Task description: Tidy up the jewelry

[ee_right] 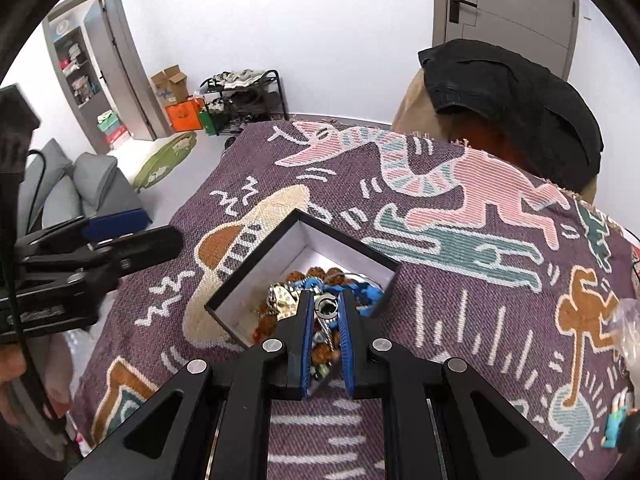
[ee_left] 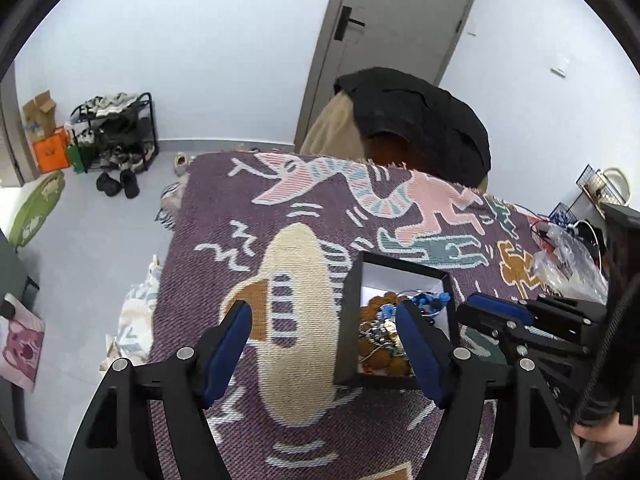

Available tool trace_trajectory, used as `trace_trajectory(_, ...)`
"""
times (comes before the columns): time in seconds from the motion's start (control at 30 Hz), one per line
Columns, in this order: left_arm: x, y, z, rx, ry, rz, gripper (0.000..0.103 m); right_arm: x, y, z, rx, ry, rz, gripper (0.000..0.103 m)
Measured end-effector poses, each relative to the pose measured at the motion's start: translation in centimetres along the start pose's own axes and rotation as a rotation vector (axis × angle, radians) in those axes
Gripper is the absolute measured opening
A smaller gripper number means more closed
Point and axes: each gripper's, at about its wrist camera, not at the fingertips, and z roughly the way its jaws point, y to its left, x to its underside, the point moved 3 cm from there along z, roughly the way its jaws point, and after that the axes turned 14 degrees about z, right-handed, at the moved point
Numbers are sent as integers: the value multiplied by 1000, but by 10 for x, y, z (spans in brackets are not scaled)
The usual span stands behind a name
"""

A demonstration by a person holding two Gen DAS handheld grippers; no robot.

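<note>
A black box (ee_right: 344, 236) with a white inside stands on the patterned purple blanket (ee_right: 460, 320). It holds a heap of jewelry: brown bead strings (ee_right: 320, 272), blue pieces (ee_right: 370, 294) and silver bits. My right gripper (ee_right: 326, 300) hangs over the box, shut on a silver ring (ee_right: 326, 306), with more metal dangling under it. In the left wrist view my left gripper (ee_left: 322, 320) is open just left of the box (ee_left: 400, 264), nothing between its pads. The right gripper (ee_left: 476, 306) shows at the box's right side, and the left gripper (ee_right: 160, 230) to the box's left.
Crumpled clear plastic bags (ee_left: 568, 256) and wire racks lie at the blanket's right end. A chair draped with a black garment (ee_left: 420, 120) stands behind the far edge. A shoe rack (ee_left: 116, 136) and boxes are on the floor at left. A hand (ee_right: 12, 364) holds the left tool.
</note>
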Motion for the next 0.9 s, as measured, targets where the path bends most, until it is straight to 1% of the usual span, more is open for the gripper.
trace_trajectory(0.1, 5, 6, -3, -9, -9, -1, 75, -6, 4, 7, -6, -4, 8, 14)
trace_trajectory(0.17, 7, 10, -6, -14, -15, -2, 75, -11, 5, 11, 12, -21, 10, 14)
trace_trajectory(0.2, 8, 11, -7, -19, -18, -1, 75, -13, 5, 12, 16, -22, 15, 21)
trace_trajectory(0.23, 9, 12, -9, -28, -24, -1, 75, -15, 4, 14, 7, -15, 29, 40)
trace_trajectory(0.3, 11, 14, -13, -40, -37, 0, 75, -16, 0, 11, -15, -27, 62, 58)
trace_trajectory(0.37, 11, 14, -15, -41, -47, 2, 75, -15, -4, 5, -28, -49, 71, 58)
trace_trajectory(0.5, 12, 10, -22, -39, -72, 0, 75, -8, -13, -6, -31, -52, 98, 59)
trace_trajectory(0.53, 13, 8, -25, -38, -79, 1, 75, -5, -15, -10, -32, -56, 100, 60)
trace_trajectory(0.57, 13, 6, -27, -36, -87, 3, 75, -2, -17, -14, -32, -60, 101, 63)
trace_trajectory(0.63, 14, 1, -31, -36, -100, 11, 75, 4, -21, -24, -35, -74, 105, 75)
trace_trajectory(0.73, 13, -11, -38, -45, -124, 30, 78, 13, -29, -41, -43, -99, 119, 79)
trace_trajectory(0.8, 14, -18, -44, -47, -143, 43, 84, 17, -33, -52, -48, -109, 129, 80)
trace_trajectory(0.9, 13, -29, -53, -53, -172, 59, 90, 24, -41, -71, -52, -142, 150, 92)
